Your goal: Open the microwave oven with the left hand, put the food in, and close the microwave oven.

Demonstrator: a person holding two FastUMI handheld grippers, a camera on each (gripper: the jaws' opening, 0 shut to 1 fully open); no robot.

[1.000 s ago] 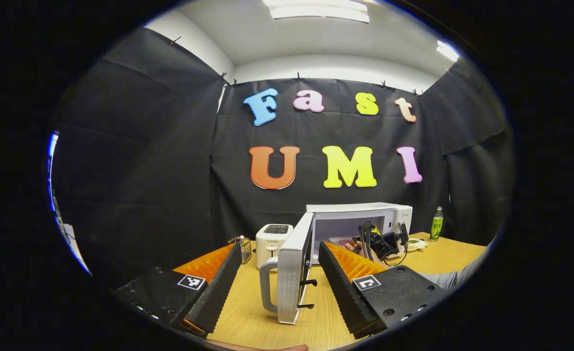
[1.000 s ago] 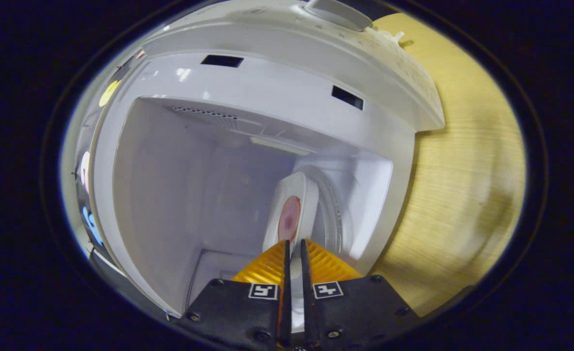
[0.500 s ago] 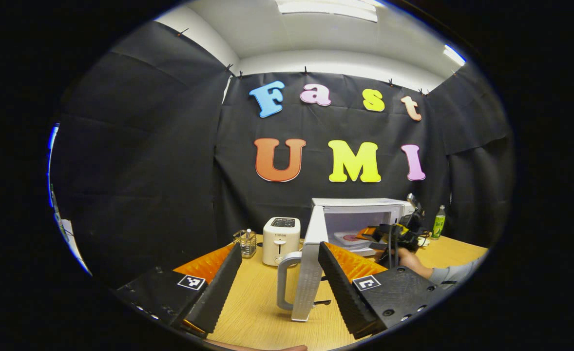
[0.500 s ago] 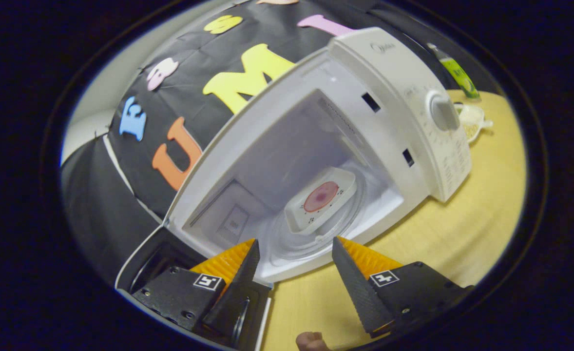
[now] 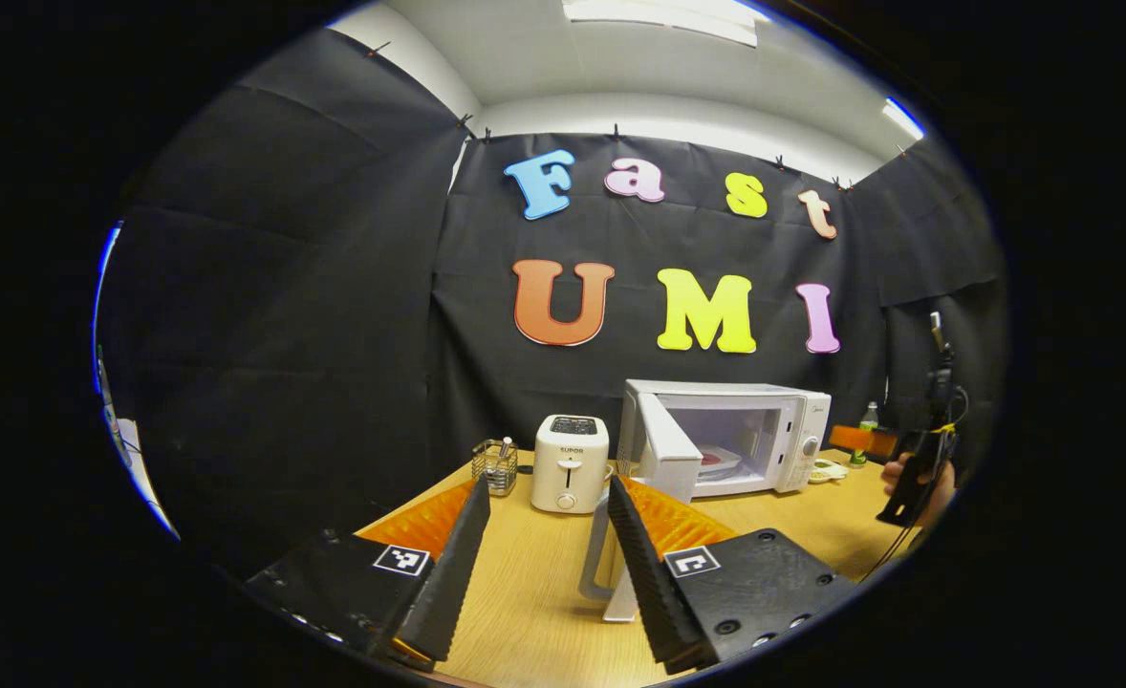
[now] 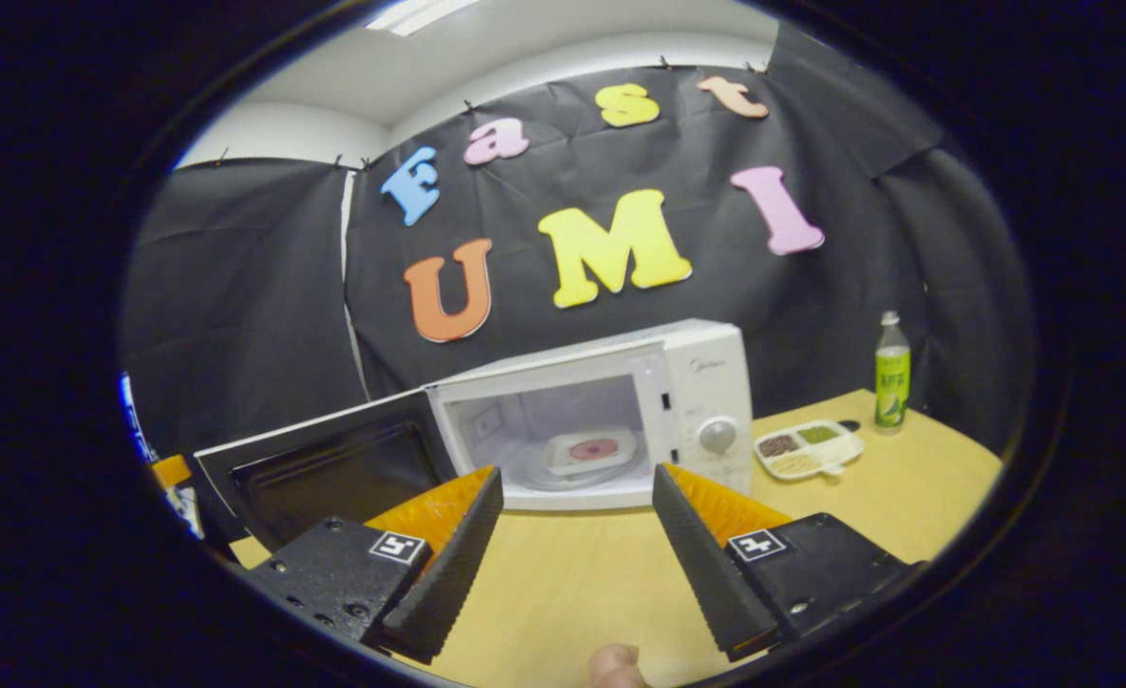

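You get no print here that reads for sure. The microwave point(image 6: 611, 420) has a small brand word above its dial point(image 6: 717, 435). The toaster point(image 5: 570, 462) to its left has a short word on its front. The bottle point(image 6: 892, 373) to its right has a blurred label.

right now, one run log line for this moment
food tray inside microwave | door open | left tool open | right tool open

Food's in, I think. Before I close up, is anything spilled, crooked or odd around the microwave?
Nothing spilled or damaged. The food dish lies flat on the turntable inside the microwave oven. Its door hangs wide open, as expected at this step. The compartment tray and green bottle stand tidy on the table.
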